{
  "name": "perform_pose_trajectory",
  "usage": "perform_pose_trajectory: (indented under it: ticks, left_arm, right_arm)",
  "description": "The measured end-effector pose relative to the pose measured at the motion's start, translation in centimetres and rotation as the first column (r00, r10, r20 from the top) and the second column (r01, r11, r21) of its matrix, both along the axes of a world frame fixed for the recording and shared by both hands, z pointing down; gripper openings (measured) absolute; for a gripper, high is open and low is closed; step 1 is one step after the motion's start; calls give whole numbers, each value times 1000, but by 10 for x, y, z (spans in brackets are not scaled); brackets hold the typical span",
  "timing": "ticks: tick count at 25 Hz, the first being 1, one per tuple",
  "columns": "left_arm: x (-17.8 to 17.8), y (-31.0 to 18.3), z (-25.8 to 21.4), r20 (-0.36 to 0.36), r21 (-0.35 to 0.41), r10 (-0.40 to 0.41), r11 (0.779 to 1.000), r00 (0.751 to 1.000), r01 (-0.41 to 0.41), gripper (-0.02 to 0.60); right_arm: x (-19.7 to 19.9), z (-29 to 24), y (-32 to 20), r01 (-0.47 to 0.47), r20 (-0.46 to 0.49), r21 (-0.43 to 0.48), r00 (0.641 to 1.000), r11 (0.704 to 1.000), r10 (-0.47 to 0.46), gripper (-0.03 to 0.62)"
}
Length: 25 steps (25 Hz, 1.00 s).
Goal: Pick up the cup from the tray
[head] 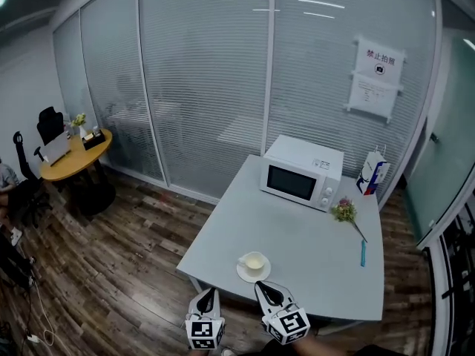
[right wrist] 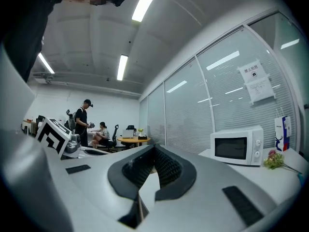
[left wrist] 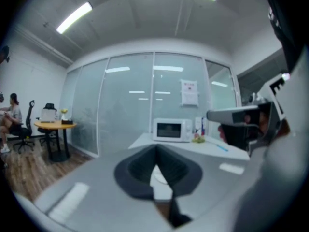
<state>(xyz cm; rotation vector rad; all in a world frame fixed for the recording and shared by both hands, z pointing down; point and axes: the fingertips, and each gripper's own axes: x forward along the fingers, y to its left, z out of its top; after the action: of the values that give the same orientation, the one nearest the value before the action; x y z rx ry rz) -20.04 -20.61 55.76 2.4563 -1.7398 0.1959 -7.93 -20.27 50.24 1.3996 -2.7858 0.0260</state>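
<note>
A cream cup (head: 254, 261) stands on a white saucer (head: 243, 273) near the front edge of the grey table (head: 312, 251) in the head view. My left gripper (head: 210, 292) hangs just off that front edge, left of the cup. To its right, my right gripper (head: 262, 286) points at the saucer's near rim from a short way off. Both stand shut with nothing between the jaws. In the left gripper view the left gripper (left wrist: 155, 154) has its dark pads meeting. The right gripper view shows the right gripper (right wrist: 154, 152) closed the same way.
At the table's back stands a white microwave (head: 302, 173), with a milk carton (head: 373, 173) to its right. A small flower sprig (head: 344, 211) and a blue pen (head: 363, 253) lie on the right. A round wooden table (head: 74, 154) and office chairs stand far left; glass walls lie behind.
</note>
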Motion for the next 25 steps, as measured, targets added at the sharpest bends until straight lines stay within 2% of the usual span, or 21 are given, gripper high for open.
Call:
perform_pose_trajectory:
  ticks: [7,17,25]
  left_arm:
    - [17,-30,6,-12,-13,79,997,997,-79,5]
    - [36,-74,22,-21,-33,106,994,994,-107,5]
    - [54,-93,57,45,-86,142,987,989,-138,5]
  right_arm:
    - [14,11,-21,-51,-19,-11,999,999,51,3]
    - [31,29,-58,-83,-42,-32,996,996,82,3]
    - [46,64,-76,-114,-47,-111,993,987,110,3]
